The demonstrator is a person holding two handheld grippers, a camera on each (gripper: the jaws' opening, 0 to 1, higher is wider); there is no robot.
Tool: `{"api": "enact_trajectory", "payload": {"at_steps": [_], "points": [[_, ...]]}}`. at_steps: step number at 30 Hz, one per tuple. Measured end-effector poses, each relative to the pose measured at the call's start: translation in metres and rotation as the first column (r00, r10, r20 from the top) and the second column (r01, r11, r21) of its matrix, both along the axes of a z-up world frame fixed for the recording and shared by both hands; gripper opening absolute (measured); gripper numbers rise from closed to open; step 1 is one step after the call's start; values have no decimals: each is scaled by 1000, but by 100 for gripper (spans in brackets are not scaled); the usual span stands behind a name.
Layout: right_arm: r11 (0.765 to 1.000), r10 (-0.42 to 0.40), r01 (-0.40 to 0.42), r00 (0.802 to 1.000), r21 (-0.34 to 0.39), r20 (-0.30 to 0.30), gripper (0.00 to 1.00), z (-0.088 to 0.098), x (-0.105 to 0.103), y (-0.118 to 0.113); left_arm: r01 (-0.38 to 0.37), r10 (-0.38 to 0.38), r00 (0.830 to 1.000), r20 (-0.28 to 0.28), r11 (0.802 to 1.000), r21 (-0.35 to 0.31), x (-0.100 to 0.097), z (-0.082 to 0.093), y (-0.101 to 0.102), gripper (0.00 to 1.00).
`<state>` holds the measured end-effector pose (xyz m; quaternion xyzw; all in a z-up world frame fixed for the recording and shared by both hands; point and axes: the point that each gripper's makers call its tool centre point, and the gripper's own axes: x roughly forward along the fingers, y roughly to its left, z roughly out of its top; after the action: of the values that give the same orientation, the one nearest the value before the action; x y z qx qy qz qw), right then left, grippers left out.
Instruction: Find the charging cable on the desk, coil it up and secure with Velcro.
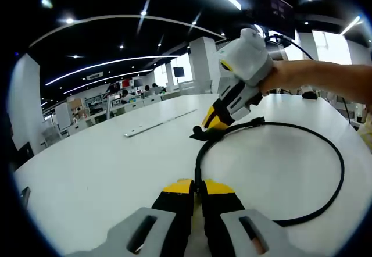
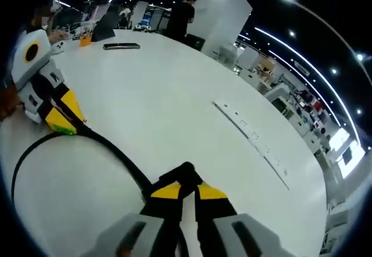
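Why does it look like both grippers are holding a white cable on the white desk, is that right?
Almost. The cable is black, not white, as the left gripper view shows. The left gripper and right gripper do both pinch it, and the desk is white.

Cable (image 1: 334, 170) loops on desk (image 1: 104, 164) — (between hand-held grippers).

Count, both views: grippers – 2, left gripper (image 1: 197, 188) and right gripper (image 2: 185, 192). Charging cable (image 1: 340, 170) – 1, black, one loop on white desk (image 1: 87, 164). Desk – 1. Metal strip (image 2: 256, 143) on desk – 1. Dark flat item (image 2: 121, 46) at far edge – 1. Orange cup (image 2: 85, 38) – 1. Person standing (image 2: 179, 15) in bkgd – 1.
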<state>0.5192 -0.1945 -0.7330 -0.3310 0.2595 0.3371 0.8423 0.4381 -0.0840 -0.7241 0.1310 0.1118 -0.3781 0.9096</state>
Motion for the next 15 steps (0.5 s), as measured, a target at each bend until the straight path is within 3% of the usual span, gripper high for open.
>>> {"api": "enact_trajectory", "payload": {"at_steps": [9, 15], "points": [[999, 37, -37, 999, 9, 12, 5, 13, -4, 7, -1, 1, 1000, 0, 1000, -1, -1, 0, 0, 6], [997, 72, -72, 997, 9, -15, 3, 7, -7, 18, 0, 0, 1000, 1, 1000, 0, -2, 0, 0, 6]]}}
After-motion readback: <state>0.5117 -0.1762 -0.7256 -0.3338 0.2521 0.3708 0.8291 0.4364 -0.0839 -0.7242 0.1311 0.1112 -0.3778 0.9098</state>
